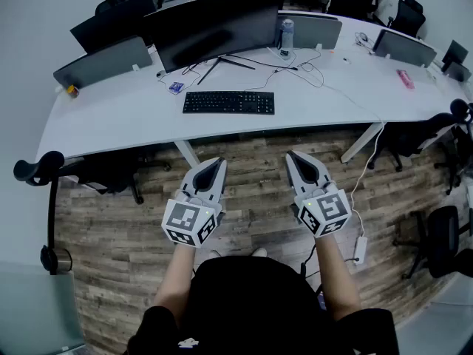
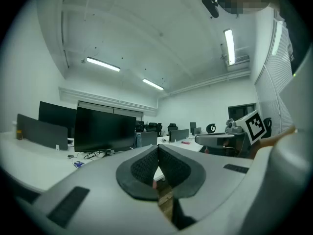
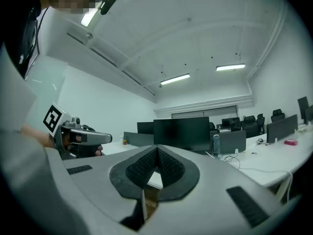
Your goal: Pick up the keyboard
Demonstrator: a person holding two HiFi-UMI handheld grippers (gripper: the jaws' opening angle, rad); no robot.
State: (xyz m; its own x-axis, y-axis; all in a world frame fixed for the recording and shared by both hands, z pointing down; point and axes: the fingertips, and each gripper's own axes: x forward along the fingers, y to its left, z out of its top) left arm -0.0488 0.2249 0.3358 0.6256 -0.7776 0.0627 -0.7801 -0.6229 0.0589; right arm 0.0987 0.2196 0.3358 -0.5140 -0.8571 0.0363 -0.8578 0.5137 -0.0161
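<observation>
I have both tools clenched, jaws pressed together with nothing between them. My white left gripper (image 1: 219,161) and white right gripper (image 1: 290,155) are side by side over the wood-plank floor (image 1: 251,191), both pointing towards the long white desk (image 1: 111,120). The flat black keyboard (image 1: 228,102) lies on that desk ahead of both tips, well apart from them and more in line with the left gripper. Further ahead, behind the keyboard, stands a wide black monitor (image 1: 214,24).
</observation>
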